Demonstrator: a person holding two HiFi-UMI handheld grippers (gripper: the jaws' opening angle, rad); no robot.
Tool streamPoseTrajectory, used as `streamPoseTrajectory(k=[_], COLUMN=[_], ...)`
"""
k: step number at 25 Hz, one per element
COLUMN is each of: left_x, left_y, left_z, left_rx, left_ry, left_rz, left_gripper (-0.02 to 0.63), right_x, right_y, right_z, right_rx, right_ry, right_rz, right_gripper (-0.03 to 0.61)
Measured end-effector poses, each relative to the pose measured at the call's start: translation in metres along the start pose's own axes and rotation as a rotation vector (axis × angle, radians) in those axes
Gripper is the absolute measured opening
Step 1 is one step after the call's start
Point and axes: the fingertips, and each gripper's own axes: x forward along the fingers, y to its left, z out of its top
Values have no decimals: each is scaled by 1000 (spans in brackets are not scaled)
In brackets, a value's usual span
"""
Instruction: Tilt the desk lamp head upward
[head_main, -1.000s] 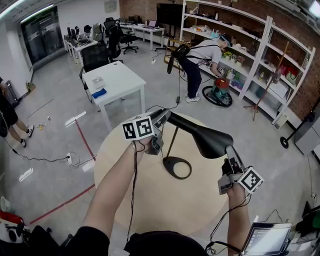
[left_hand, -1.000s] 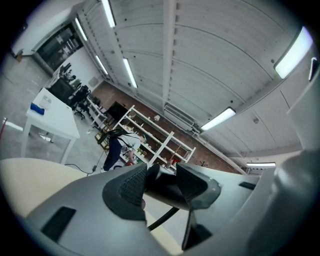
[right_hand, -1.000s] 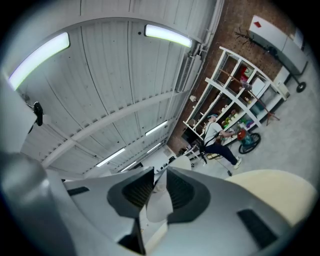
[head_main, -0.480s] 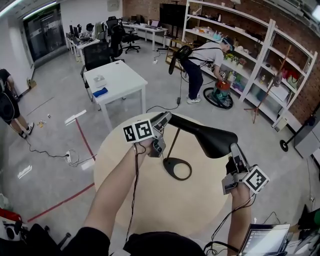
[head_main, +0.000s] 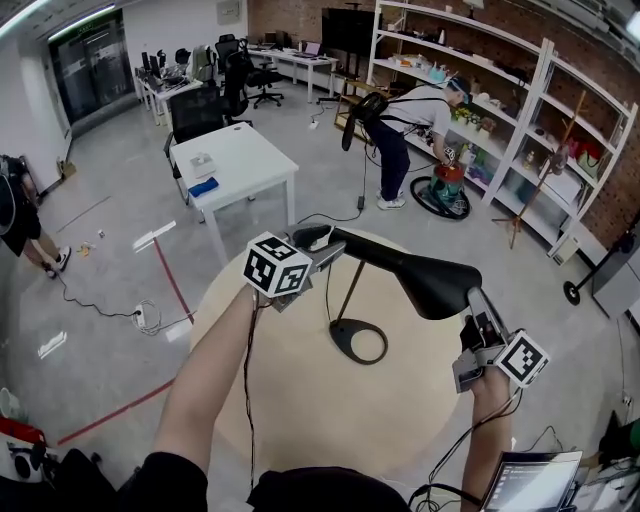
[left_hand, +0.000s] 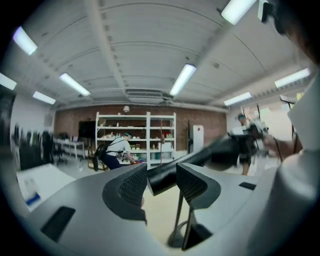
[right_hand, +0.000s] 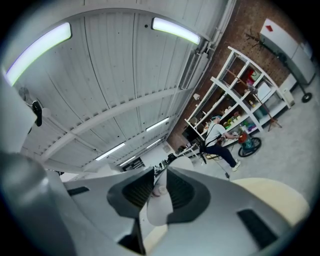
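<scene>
The left tongs (left_hand: 159, 181) are clenching the black lamp arm (left_hand: 200, 157), the tube sitting squarely between the ribbed pads. The right tongs (right_hand: 159, 189) are pinching the pale rim of the lamp head (head_main: 437, 287) at its far end. The head is hanging in the air out to the person's right, and the arm is reaching back over the thin stem (head_main: 347, 288) to the ring-shaped base (head_main: 358, 342), which is resting near the middle of the round surface (head_main: 280, 410). The step in hand looks like the upward tilt itself. Doing it well probably means the left tongs are acting only as an anchor, holding the arm level so the stem is not leaning and the base is not lifting. Meanwhile the right tongs should be raising the rim slowly along an arc about the head's joint, not pulling outward. The rim grip is looking shallow, so a jerk is risking a slip off the edge.
</scene>
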Motion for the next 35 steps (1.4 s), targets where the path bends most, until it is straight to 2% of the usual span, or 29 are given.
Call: streamPoseTrajectory(k=[2, 3, 4, 5, 7, 10, 13, 28, 35], left_x=[4, 6, 8, 9, 11, 13, 13, 12, 11], left_y=[-8, -10, -11, -10, -7, -3, -1, -2, -5], left_z=[-2, -1, 2, 5, 8, -2, -8, -21, -26], left_rx=[245, 318, 349, 348, 291, 220, 158, 63, 22], left_ry=[102, 127, 132, 128, 130, 171, 170, 91, 46], left_rz=[-5, -8, -16, -28, -72, -153, -197, -201, -184], left_gripper=[187, 187, 187, 187, 187, 187, 187, 176, 158], right_x=[2, 2, 2, 1, 1, 1, 2, 24, 34], right_y=[0, 0, 0, -1, -2, 1, 4, 46, 61], right_z=[1, 1, 2, 1, 1, 0, 2, 30, 40], right_rx=[3, 2, 4, 9, 15, 9, 2, -85, -132], right_ry=[-3, -5, -6, -6, -1, 6, 5, 23, 66], right_rz=[5, 7, 8, 4, -4, 3, 5, 74, 81], right_gripper=[83, 81, 81, 80, 79, 78, 78, 78, 79])
